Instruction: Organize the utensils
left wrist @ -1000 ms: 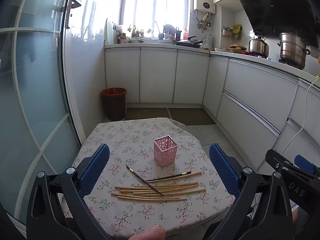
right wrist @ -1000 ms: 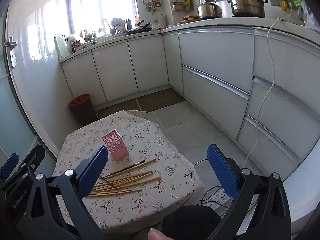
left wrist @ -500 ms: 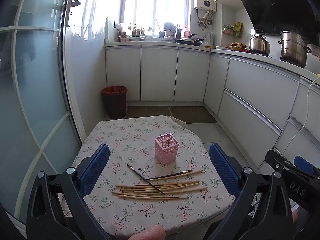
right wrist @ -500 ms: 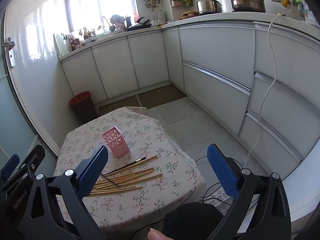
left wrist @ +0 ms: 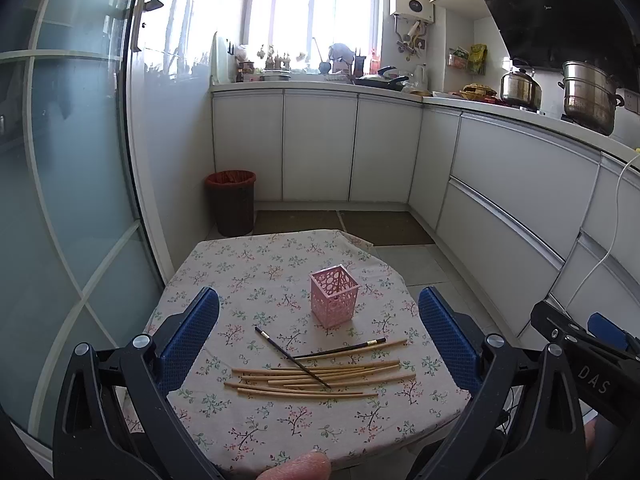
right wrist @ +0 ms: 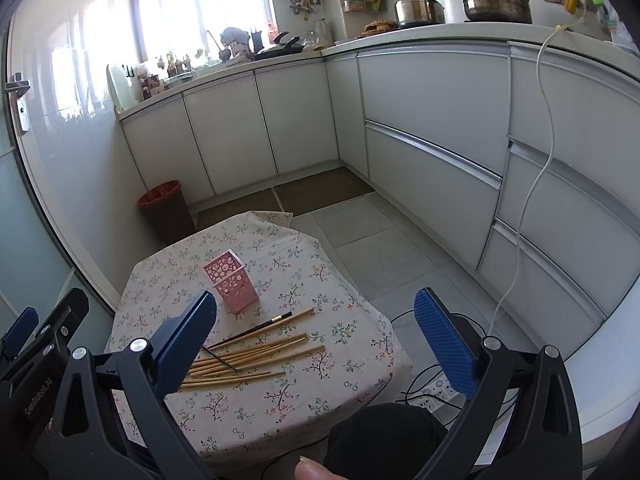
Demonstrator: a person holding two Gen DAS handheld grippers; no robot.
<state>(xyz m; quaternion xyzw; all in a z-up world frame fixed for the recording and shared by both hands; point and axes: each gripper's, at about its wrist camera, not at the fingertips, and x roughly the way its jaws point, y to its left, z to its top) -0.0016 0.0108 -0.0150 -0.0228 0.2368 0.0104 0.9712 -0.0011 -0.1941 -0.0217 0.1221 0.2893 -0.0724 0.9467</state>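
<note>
Bamboo chopsticks lie loose at lower centre on the floral tabletop, just below the pink holder we judge they belong in, while we hold our left tool and right tool spread wide and empty above them.

Both views shift a little against the earlier frames: in the left wrist view the pink holder and the chopsticks sit slightly higher and the far counter reads lower; in the right wrist view the table and holder sit a touch further right, with more floor showing. Nothing on the cloth moves
</note>
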